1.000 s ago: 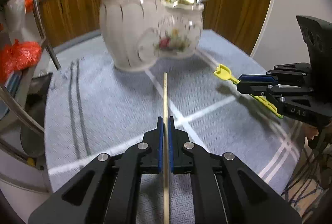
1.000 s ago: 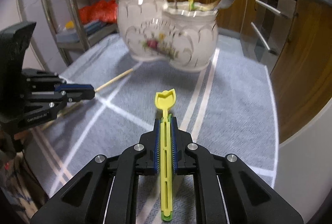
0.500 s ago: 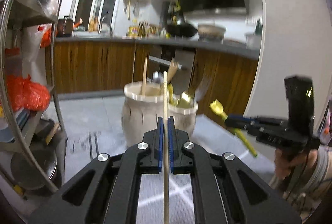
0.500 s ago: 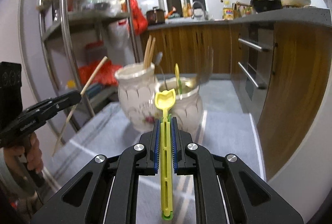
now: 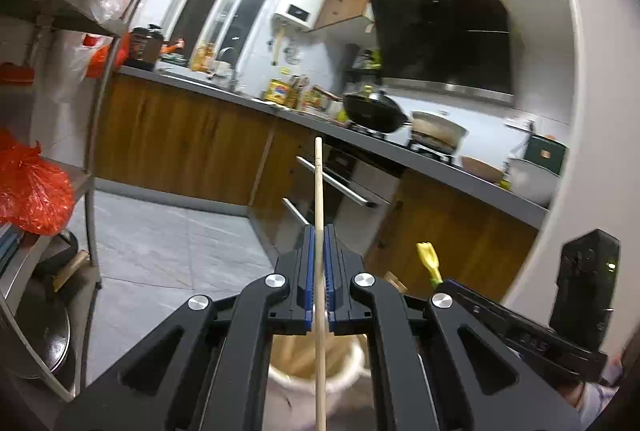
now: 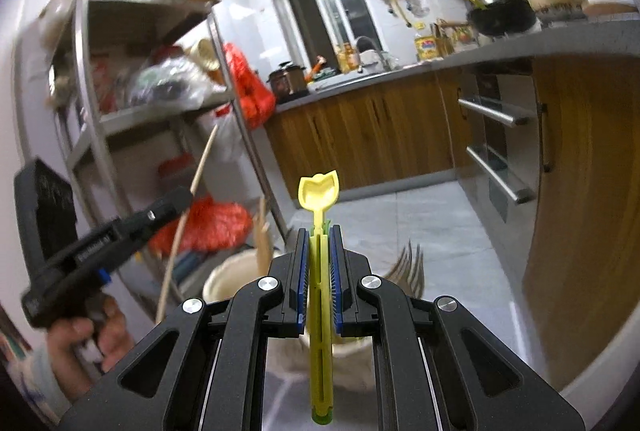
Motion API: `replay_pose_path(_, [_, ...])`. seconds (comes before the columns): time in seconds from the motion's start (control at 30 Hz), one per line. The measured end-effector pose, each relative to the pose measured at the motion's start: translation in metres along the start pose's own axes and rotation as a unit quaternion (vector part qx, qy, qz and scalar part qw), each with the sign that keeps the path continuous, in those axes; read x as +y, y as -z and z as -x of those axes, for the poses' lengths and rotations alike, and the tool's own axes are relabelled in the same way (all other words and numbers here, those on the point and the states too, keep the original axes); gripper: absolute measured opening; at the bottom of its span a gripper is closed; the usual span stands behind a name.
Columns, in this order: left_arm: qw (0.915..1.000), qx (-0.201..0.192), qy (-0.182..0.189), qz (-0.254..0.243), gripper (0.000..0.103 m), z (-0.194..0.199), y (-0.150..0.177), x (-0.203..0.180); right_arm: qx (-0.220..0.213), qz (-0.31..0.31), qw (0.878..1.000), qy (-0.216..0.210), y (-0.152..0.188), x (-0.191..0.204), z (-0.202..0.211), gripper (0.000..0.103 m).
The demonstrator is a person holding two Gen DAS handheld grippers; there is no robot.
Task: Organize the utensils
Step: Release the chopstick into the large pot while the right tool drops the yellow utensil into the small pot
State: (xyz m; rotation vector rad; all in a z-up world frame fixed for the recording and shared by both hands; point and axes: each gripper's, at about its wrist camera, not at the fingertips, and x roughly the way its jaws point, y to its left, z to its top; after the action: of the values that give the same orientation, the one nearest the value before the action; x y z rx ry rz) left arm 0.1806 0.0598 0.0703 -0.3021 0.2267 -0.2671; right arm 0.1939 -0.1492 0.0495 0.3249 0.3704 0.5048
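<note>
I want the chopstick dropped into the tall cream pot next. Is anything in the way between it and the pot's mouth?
Nothing visible blocks it. The left gripper is shut on the chopstick, and the cream pot shows just below its fingers, mouth open. Wooden sticks already lean inside, but free space remains beside them.

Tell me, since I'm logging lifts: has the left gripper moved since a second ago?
Yes. The left gripper rose: the jar, earlier high ahead of it, now sits below its jaws.

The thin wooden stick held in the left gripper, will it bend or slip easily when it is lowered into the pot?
The stick looks straight, so probably stiff. The left gripper pinches only its middle, so it may pivot if its end strikes the pot. Likely very light.
</note>
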Motion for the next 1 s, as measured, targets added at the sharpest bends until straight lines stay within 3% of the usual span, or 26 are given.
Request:
replay_pose_path(0.3, [0.9964,-0.036,-0.075,-0.016,0.004,-0.041,-0.006,-0.003,-0.018,-0.047,0.999,0.000,0.000,-0.015,-0.034,0.011])
replay_pose_path(0.4, [0.9961,-0.031,-0.082,-0.015,0.004,-0.049,-0.001,-0.003,-0.021,-0.037,0.999,0.010,0.007,-0.011,-0.040,0.011])
replay_pose_path(0.8, [0.9966,-0.016,-0.077,-0.026,0.004,-0.048,0.014,0.002,-0.055,0.052,0.996,0.055,0.018,0.005,-0.054,0.011])
replay_pose_path(1.0, [0.9973,-0.008,-0.063,-0.036,0.004,-0.039,0.017,0.002,-0.039,0.077,0.994,0.065,0.032,0.004,-0.054,0.011])
